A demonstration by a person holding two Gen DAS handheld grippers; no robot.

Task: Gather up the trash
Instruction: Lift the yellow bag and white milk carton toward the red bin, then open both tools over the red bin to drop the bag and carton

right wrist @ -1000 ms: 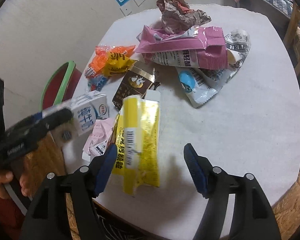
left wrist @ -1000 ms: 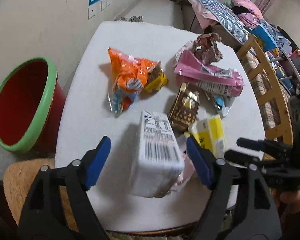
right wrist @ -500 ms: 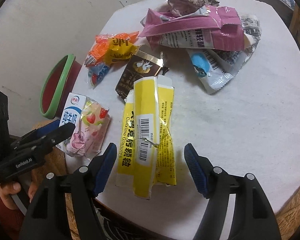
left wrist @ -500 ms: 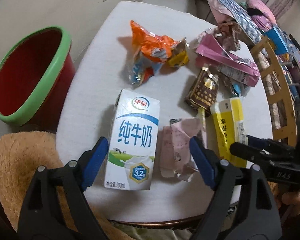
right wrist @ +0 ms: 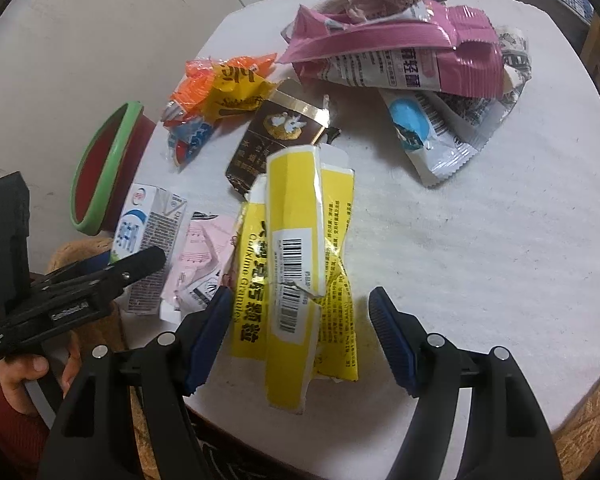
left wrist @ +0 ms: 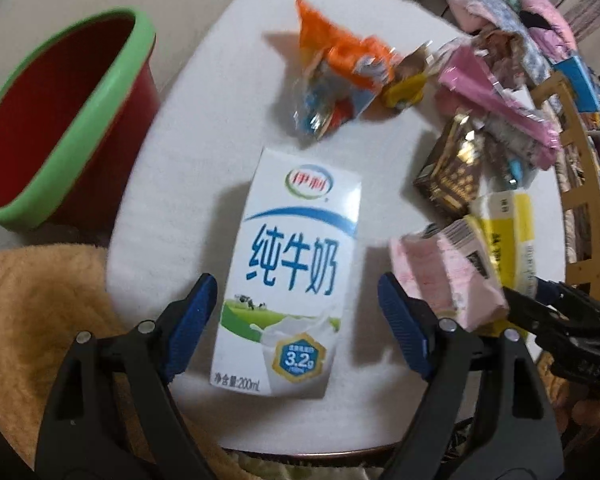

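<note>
Milk carton back down near the table's front edge

The left gripper (left wrist: 296, 324) has released the milk carton (left wrist: 296, 264); the right gripper (right wrist: 300, 338) is spread over the yellow packet (right wrist: 300, 264); the bin (left wrist: 60, 120) waits.

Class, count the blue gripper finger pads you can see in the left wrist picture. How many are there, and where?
2. One pad lies left of the milk carton; the other lies right of it, before the pink wrapper. None seem hidden.

Motion blur is smearing the orange snack bag (left wrist: 342, 58) & pink wrapper (left wrist: 496, 92) in left wrist view. Frame edge is cutting off the red bin (left wrist: 40, 120). The yellow packet (right wrist: 300, 280) is overlapping the dark box (right wrist: 272, 140); left tool (right wrist: 140, 260) is partly covering the milk carton (right wrist: 152, 240).
</note>
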